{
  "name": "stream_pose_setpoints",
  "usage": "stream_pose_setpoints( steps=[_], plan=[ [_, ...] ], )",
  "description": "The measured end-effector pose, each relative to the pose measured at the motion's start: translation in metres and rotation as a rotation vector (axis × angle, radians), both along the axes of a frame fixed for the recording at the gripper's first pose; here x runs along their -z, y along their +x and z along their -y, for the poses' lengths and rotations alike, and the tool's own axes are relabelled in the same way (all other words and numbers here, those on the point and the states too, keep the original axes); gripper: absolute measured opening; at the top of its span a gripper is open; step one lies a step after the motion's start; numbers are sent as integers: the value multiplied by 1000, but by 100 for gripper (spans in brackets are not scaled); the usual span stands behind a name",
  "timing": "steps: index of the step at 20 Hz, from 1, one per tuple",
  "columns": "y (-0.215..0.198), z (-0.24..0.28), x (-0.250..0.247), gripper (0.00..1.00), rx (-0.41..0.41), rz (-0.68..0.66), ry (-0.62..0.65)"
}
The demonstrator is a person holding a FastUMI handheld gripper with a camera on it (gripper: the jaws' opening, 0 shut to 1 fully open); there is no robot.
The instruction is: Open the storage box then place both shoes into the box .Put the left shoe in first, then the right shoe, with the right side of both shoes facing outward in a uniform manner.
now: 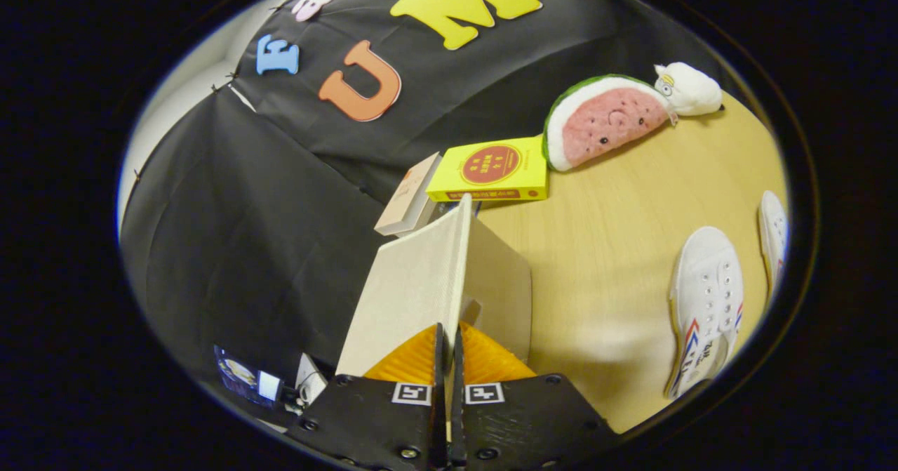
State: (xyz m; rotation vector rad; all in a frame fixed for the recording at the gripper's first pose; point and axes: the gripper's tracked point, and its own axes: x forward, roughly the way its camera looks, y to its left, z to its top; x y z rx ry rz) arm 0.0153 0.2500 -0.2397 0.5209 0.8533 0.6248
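My gripper [447,348] is shut on the edge of the beige storage-box lid [414,288], which stands lifted on edge between the fingers and runs ahead of them. The box itself lies hidden beneath the lid. Two white canvas shoes with red and blue stripes lie on the wooden table to the right: the nearer shoe [705,302] beside the lid, the farther shoe [772,236] beyond it.
A yellow box [491,170] and a pale book [408,196] sit just beyond the lid's far end. A watermelon plush [605,121] and a white plush [689,89] rest farther back on the wooden table [603,246]. Small items [259,383] lie left of the fingers.
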Motion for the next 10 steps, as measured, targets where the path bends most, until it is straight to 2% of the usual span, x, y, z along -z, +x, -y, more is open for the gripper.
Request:
stream_pose_setpoints(
  steps=[7,10],
  plan=[
    [-10,-22,-81,3,-28,123,-65],
    [-22,-54,-122,3,-42,194,-94]
  ],
)
